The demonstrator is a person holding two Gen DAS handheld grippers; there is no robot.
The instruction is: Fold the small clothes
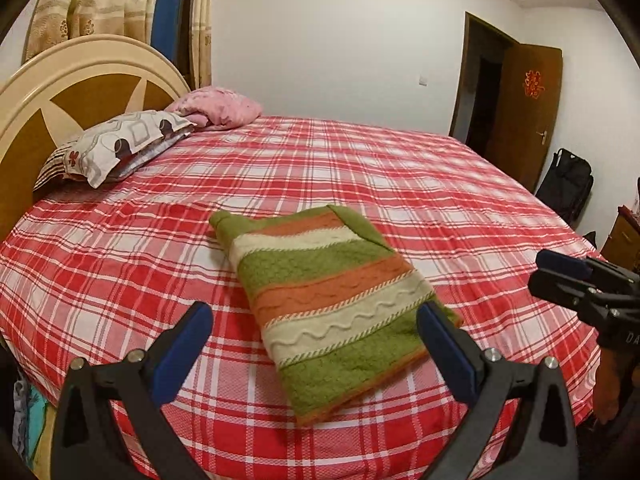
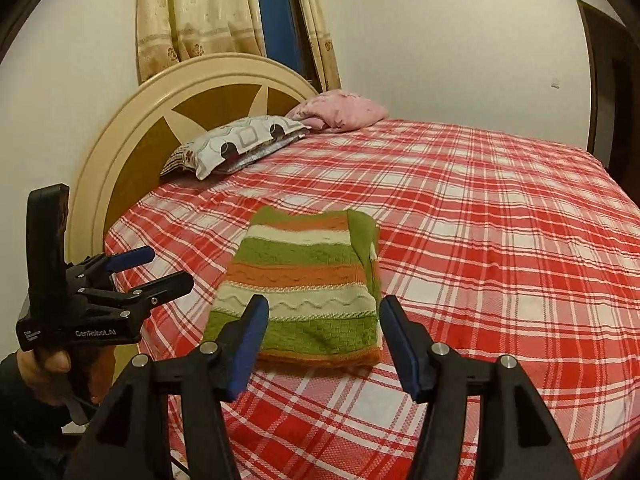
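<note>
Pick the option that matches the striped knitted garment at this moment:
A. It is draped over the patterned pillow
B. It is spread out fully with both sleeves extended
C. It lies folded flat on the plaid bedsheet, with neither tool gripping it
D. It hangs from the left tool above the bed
C: the striped knitted garment lies as a compact folded rectangle on the plaid bedsheet, while the left tool and right tool are both open, holding nothing.

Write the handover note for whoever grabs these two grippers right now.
Left gripper: open, empty, above the bed.
Right gripper: open, empty.
Striped sweater: flat on the checked sheet near the bed's near edge, already folded into a tidy rectangle; neither gripper touches it.
Left to do: perhaps one more fold or a tidy; no other clothes are visible.
</note>
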